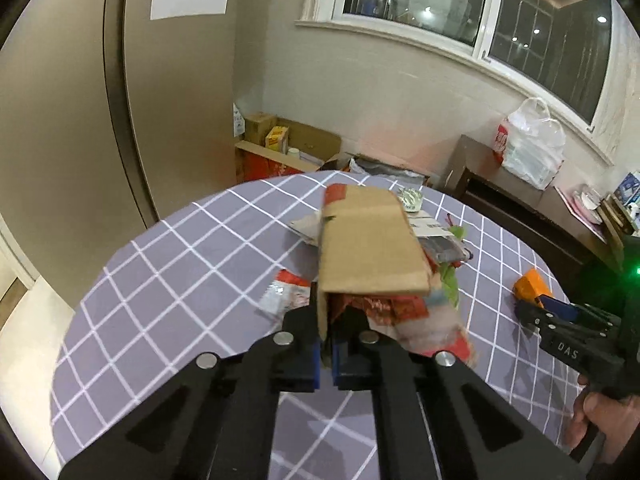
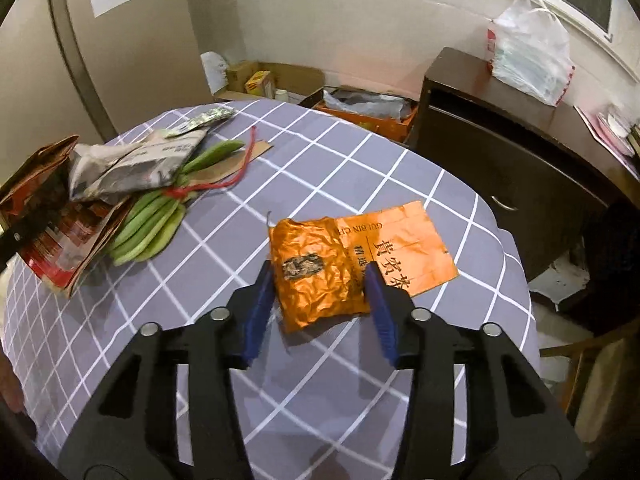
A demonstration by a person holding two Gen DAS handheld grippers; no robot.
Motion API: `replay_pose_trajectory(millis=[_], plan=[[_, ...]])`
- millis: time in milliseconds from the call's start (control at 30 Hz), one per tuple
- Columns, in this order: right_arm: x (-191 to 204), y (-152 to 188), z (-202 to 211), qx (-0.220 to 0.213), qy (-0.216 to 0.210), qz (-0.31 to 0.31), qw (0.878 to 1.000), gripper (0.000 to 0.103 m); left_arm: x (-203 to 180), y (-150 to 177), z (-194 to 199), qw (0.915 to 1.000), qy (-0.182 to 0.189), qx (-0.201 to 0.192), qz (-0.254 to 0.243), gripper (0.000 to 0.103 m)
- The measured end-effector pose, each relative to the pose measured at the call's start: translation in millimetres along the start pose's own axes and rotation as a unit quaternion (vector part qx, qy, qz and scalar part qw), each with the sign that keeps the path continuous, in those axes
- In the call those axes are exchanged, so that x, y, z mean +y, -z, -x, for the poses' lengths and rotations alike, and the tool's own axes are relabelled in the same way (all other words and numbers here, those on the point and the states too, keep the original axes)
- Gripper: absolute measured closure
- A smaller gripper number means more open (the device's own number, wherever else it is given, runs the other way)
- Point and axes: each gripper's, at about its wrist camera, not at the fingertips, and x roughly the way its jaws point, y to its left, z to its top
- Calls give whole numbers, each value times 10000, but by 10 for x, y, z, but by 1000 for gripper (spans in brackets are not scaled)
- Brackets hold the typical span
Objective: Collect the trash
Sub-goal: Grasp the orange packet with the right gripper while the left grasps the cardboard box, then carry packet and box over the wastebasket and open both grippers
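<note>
1. Tablecloth [image 2: 320, 168]: grey-purple with a white grid.
2. Foil packet [image 2: 320, 276]: crinkled orange, dark print.
3. Cardboard box [image 1: 372, 240]: plain brown outside, red printed panels.
4. Bean pods [image 2: 152, 224]: light green, tied with red string.
5. Gripper pads [image 2: 256, 320]: blue on black arms.
6. Plastic bag [image 2: 528, 48]: translucent white, red markings.

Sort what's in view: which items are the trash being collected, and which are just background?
Job:
- cardboard piece, pinched in the left gripper
- orange wrapper, between the right gripper fingers
- red packaging
- crumpled newspaper
- green pods

Background:
- white plastic bag
- dark cabinet
- floor boxes
- table
</note>
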Motion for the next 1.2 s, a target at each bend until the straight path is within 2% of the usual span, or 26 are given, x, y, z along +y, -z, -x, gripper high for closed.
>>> replay_pose_trajectory(millis=[100,167,567,700,900,1200], plan=[[-21,74,90,6,-185,-127,9997,61,87,35,177,9999,54,-92,-27,100],[-53,146,197,-51,-292,-236,9993,68,116,59,292,9998,97,-145,-24,100],[-126,398,786,-357,-679,-610,9952,68,124,196,813,9981,444,-414,-46,100],[-158,453,942,-476,-788,-710,9932,69,-44,178,944,9965,620,-534,-187,100],[-256,528,1155,-656,-725,-804,9920,69,-374,165,1033,9933,889,-621,-407,100],[-612,686,1503,-952,-636,-1153,9867,69,-957,139,1072,9854,1334,-672,-823,100]])
